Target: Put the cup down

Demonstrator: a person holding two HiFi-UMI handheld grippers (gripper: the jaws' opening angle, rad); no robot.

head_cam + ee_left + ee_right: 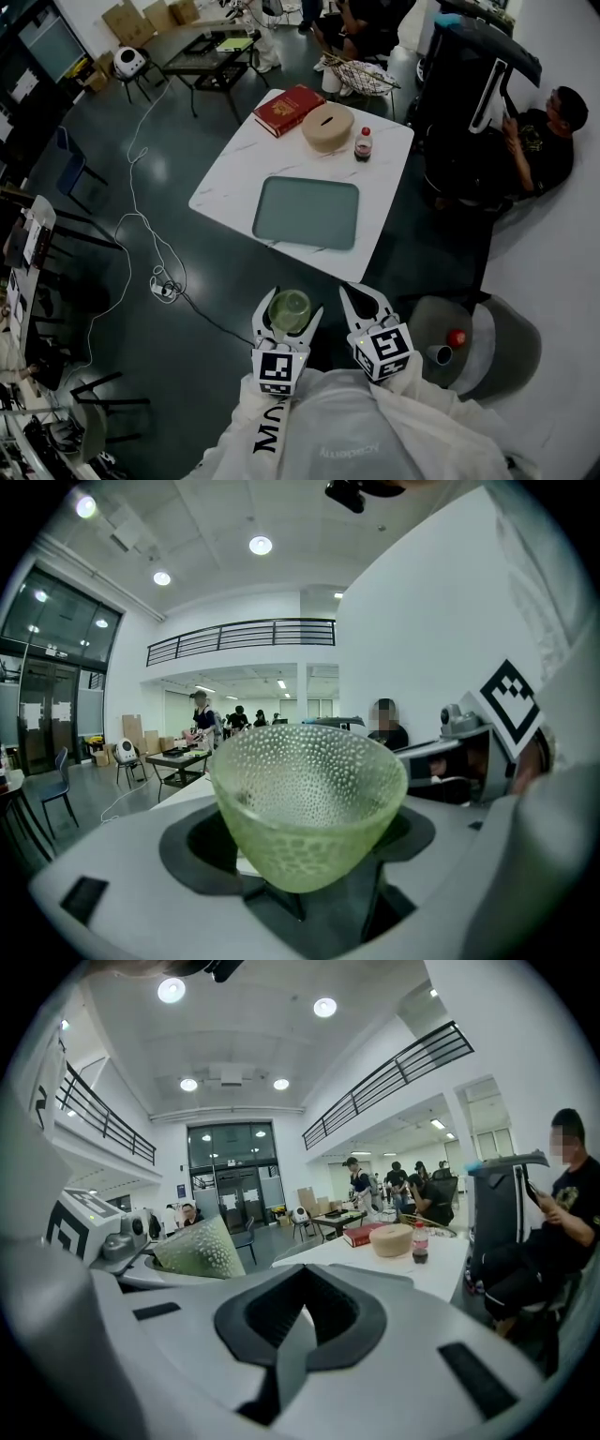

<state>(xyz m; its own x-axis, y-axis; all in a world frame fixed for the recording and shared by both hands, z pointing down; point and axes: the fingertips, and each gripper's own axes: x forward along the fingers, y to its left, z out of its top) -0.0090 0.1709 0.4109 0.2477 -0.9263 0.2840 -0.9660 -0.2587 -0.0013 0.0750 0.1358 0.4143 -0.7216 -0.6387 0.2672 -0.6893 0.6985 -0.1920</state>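
A pale green dimpled glass cup (289, 308) stands upright between the jaws of my left gripper (289, 304), which is shut on it. In the left gripper view the cup (309, 799) fills the hollow of the pads, rim up and empty. My right gripper (366, 298) hangs just to its right, shut with nothing in it; its jaws meet along a seam in the right gripper view (298, 1314), where the cup (199, 1249) shows at the left. Both grippers hover over dark floor, short of the near edge of the white table (234, 178).
On the table lie a green tray (306, 214), a red book (288, 109), a round tan box (327, 127) and a small bottle (363, 143). A stool with a red apple (456, 337) stands at my right. A person (544, 141) sits at the right; a cable (159, 272) trails on the floor.
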